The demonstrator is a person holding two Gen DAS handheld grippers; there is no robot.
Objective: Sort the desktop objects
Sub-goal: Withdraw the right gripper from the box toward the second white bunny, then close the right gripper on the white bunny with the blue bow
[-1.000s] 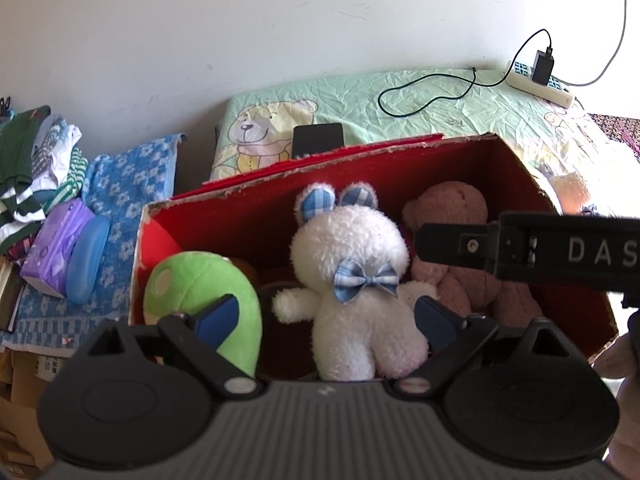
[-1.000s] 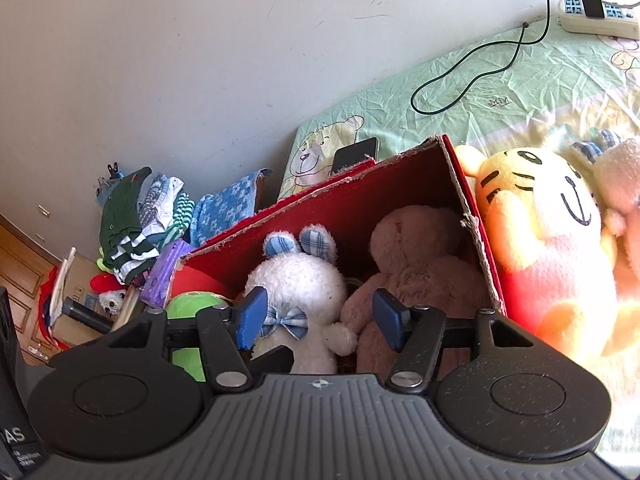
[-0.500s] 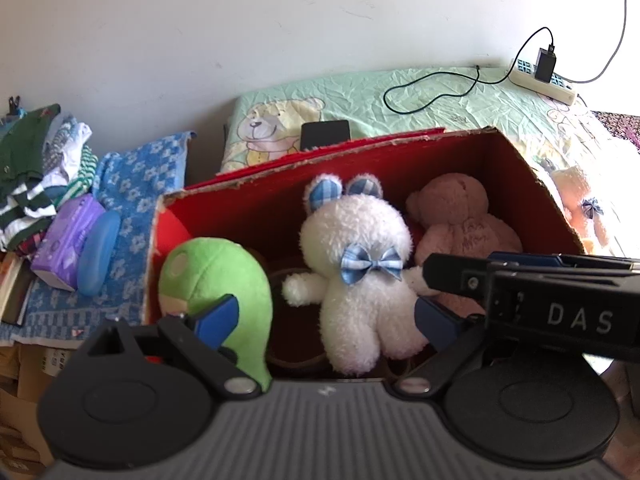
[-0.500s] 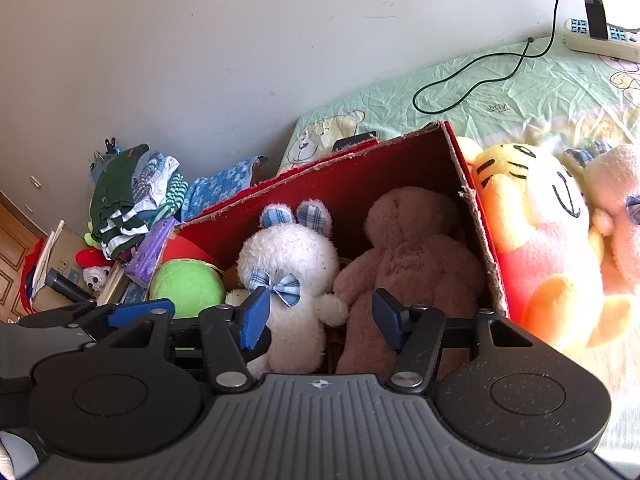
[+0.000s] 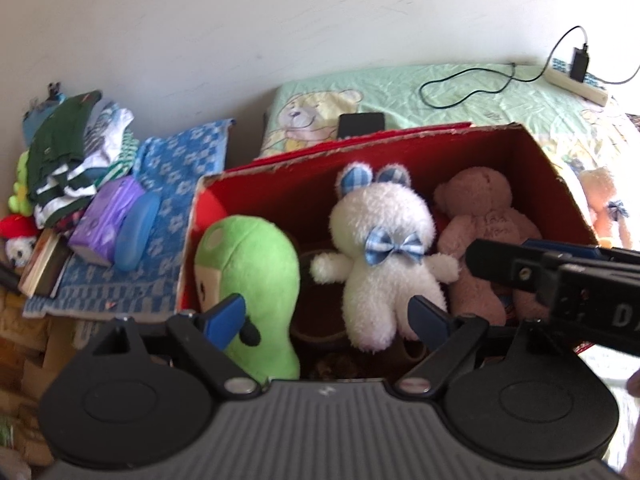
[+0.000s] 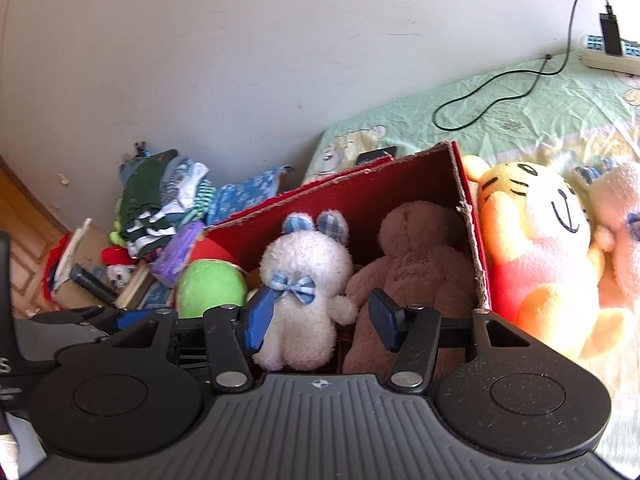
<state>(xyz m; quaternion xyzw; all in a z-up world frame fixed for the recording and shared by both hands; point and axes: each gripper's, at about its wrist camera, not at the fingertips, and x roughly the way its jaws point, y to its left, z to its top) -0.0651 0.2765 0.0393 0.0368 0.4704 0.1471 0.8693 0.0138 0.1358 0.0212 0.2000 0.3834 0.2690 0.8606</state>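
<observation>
Both grippers hovered over the red box (image 5: pixel 400 152) of plush toys
The left gripper (image 5: pixel 328 316) and right gripper (image 6: pixel 320 316) were closing, spread apart, pinching nothing

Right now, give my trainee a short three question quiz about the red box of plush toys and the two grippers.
1. True or false: the white bunny lies outside the red box.
2. Which toy in the box sits between the green plush and the brown bear? A) the white bunny B) a tiger C) a doll
3. Fill in: the yellow tiger plush lies on the green bedsheet, just ____ the box.

Key
1. False: it sits inside.
2. A.
3. Outside, against the box's side wall. Neither the left gripper nor the right gripper holds anything; both sets of fingers are closing on air.
</observation>
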